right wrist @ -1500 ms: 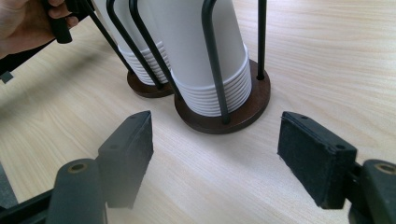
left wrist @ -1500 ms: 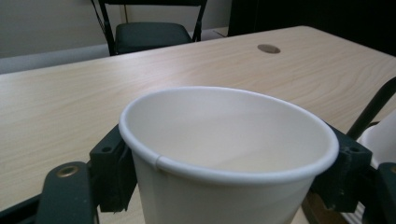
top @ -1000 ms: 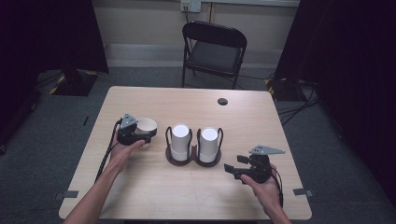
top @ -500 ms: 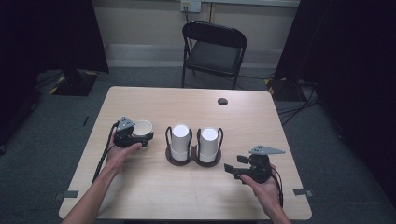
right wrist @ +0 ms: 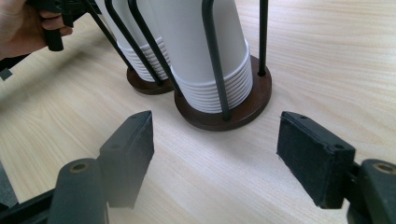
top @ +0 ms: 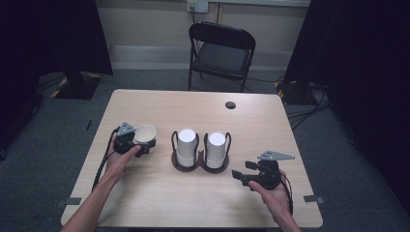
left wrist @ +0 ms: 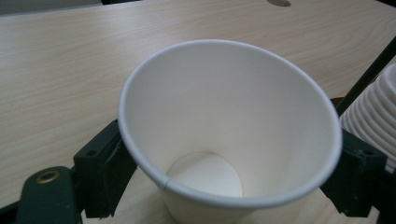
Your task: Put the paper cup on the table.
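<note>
Surface: light wooden table (top: 193,203), two holder stacks mid-table.
Left gripper (top: 145,145): jaws just widening around upright white paper cup (left wrist: 224,140), pads barely touching.
Right gripper (top: 240,176): jaws apart, empty.

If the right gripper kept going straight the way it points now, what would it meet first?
Probably the brown base of the nearer cup stack in the wire holder. The right gripper has open jaws with bare table between them, aimed at that base; the exact depth is hard to judge.

Paper cup (left wrist: 224,135) between the fingers (left wrist: 100,168): matt white, smooth. Table (left wrist: 60,70): pale wood grain. Fingers: matt black plastic.
</note>
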Action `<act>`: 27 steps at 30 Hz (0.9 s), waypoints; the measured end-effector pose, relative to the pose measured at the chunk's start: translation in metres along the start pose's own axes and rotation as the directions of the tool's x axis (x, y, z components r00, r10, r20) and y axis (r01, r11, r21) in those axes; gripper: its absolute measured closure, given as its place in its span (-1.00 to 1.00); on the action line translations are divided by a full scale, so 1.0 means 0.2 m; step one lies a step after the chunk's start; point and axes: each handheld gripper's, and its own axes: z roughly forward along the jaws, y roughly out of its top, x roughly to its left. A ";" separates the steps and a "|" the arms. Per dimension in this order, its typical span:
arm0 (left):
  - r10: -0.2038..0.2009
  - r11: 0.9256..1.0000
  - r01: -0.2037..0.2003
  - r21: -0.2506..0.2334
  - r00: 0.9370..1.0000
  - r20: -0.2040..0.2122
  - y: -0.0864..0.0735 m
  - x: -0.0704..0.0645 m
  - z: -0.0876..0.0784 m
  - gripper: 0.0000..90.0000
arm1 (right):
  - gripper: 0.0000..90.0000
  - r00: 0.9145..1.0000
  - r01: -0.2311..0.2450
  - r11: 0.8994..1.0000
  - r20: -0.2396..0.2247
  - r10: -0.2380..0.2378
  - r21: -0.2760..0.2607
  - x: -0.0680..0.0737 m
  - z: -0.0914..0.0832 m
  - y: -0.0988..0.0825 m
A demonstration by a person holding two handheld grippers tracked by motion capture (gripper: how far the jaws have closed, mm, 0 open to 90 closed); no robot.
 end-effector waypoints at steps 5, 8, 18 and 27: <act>0.020 1.000 -0.019 -0.015 1.000 0.011 0.00 -0.02 -0.05 -0.65 | -0.39 1.000 -0.001 1.000 0.005 0.001 0.000 0.00 0.00 0.00; 0.057 0.998 -0.057 -0.004 0.998 0.001 -0.01 -0.03 -0.07 -0.65 | -0.41 1.000 0.000 1.000 0.007 0.000 -0.003 0.00 0.00 0.00; 0.054 0.999 -0.054 0.005 0.999 0.000 -0.04 0.00 -0.14 -0.65 | -0.53 0.999 -0.012 1.000 0.029 0.012 -0.014 -0.02 -0.02 0.00; 0.053 0.998 -0.053 0.028 0.999 0.009 -0.04 -0.07 -0.22 -0.65 | -0.54 0.999 -0.015 1.000 0.040 0.016 -0.026 -0.03 -0.02 0.00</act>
